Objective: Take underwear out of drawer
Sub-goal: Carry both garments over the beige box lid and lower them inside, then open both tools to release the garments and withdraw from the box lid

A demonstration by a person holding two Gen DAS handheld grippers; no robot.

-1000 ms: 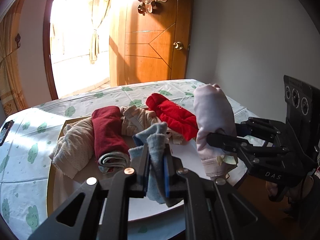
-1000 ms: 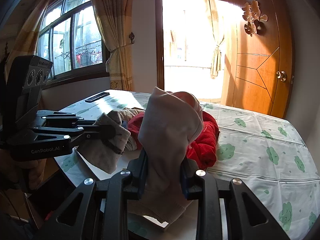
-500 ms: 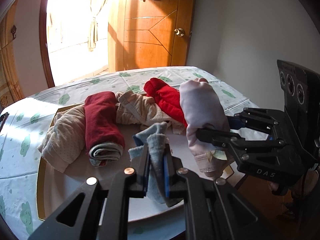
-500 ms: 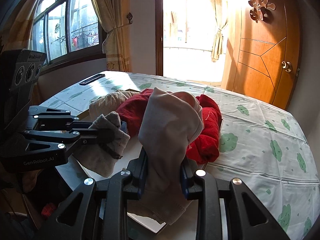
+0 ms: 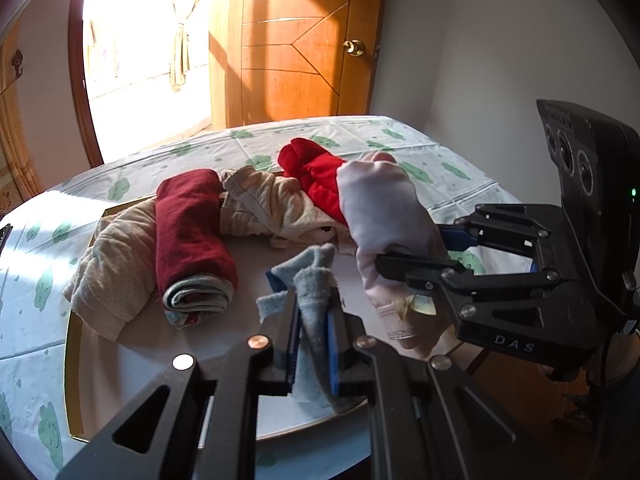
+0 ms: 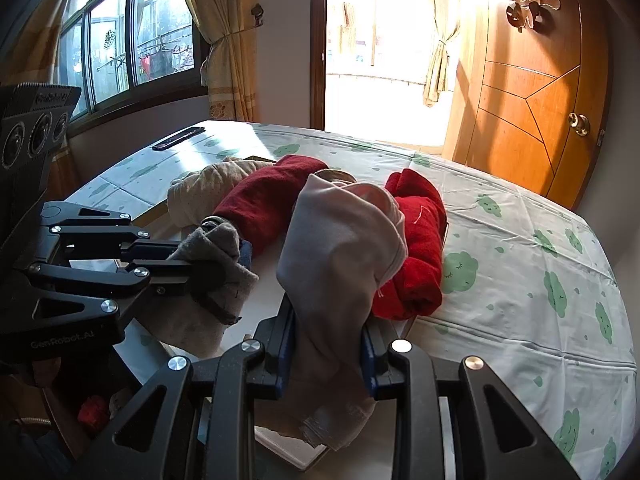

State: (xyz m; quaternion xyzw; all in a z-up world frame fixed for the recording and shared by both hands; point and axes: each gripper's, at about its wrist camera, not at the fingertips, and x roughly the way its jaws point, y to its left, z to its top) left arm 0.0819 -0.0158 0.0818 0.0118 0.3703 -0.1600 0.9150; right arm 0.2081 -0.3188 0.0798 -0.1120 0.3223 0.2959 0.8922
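Note:
My left gripper is shut on a grey-blue piece of underwear that hangs between its blue pads above the white tray. From the right wrist view the same gripper and grey piece show at the left. My right gripper is shut on a pale pink piece of underwear, bunched above its jaws. In the left wrist view that gripper and pink piece are to the right. Both pieces hang over the near part of the tray.
On the tray lie a dark red roll, beige pieces, a cream piece and a bright red piece. The table's cloth is white with green clouds. A dark flat device lies near the window. A wooden door stands behind.
Both grippers have tipped downward and come closer to the pile on the tray, each still holding its piece. The door and window have slid up in both views.

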